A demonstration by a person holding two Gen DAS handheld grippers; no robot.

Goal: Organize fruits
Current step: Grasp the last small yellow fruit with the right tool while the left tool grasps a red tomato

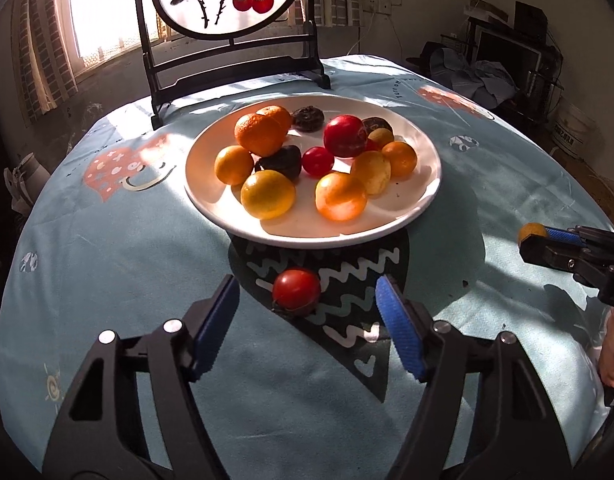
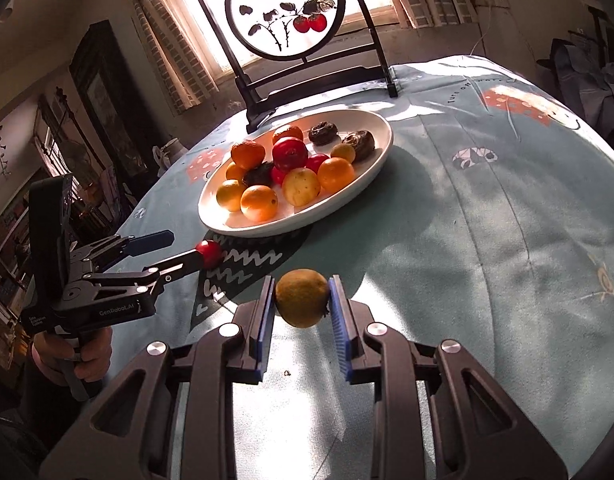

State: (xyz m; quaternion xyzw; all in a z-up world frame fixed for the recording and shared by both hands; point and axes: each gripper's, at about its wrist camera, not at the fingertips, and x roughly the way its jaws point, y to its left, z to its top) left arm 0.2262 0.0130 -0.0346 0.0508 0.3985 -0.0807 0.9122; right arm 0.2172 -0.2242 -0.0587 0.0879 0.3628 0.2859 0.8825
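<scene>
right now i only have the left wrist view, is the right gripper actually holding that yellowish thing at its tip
observer: yes, the right gripper is shut on a round yellow-green citrus fruit, with its blue pads pressed on both sides.
operator: and how am i lined up on the red one
observer: seen from the side, the left gripper is open. Its near finger reaches the small red tomato, and the far finger stands apart from it.

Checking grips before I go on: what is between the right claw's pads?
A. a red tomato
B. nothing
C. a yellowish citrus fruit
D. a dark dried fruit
C: in the right wrist view, the right claw has both pads against a yellowish citrus fruit.
</scene>
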